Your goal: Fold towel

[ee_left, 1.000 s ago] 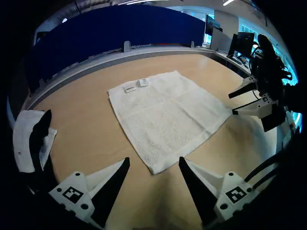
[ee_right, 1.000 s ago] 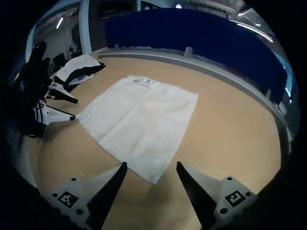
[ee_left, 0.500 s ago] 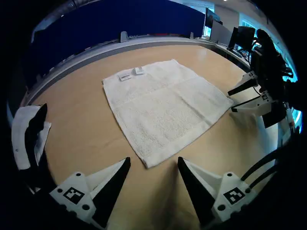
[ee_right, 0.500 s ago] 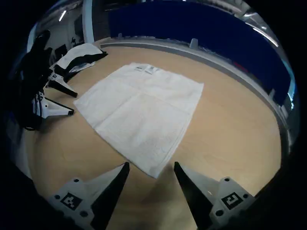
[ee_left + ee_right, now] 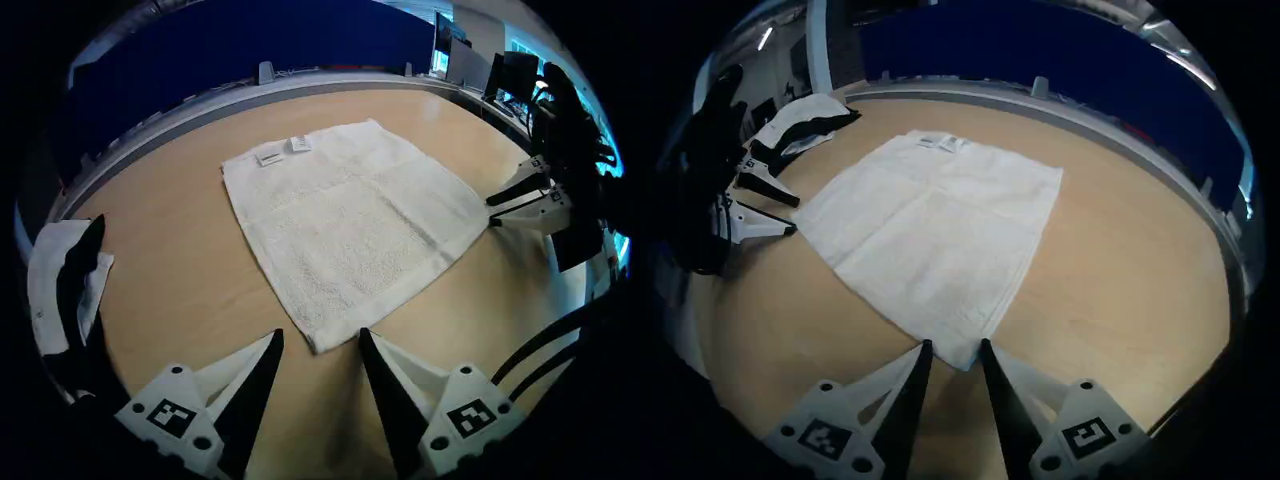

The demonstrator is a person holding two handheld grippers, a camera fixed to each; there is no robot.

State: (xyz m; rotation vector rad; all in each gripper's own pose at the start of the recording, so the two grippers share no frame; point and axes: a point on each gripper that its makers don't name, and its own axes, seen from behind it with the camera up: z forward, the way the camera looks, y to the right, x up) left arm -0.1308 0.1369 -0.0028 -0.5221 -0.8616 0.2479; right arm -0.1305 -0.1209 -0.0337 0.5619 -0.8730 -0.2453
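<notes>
White towel (image 5: 352, 224) lies flat; left claw (image 5: 318, 336), released, straddles one corner; right claw (image 5: 955, 346) sits narrow round another, grip unclear. Pinch deep, together.

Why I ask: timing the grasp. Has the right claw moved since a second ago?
Yes. The right claw has narrowed around the towel's near corner.

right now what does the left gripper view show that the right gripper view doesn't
Left gripper view: monitors far right, plus the left tongs up close, open around a corner of the white towel. Right gripper view: a ceiling light, plus the right tongs up close, nearly closed at another corner. Both: the towel flat on the wooden table, the blue divider, a cloth pile.
</notes>
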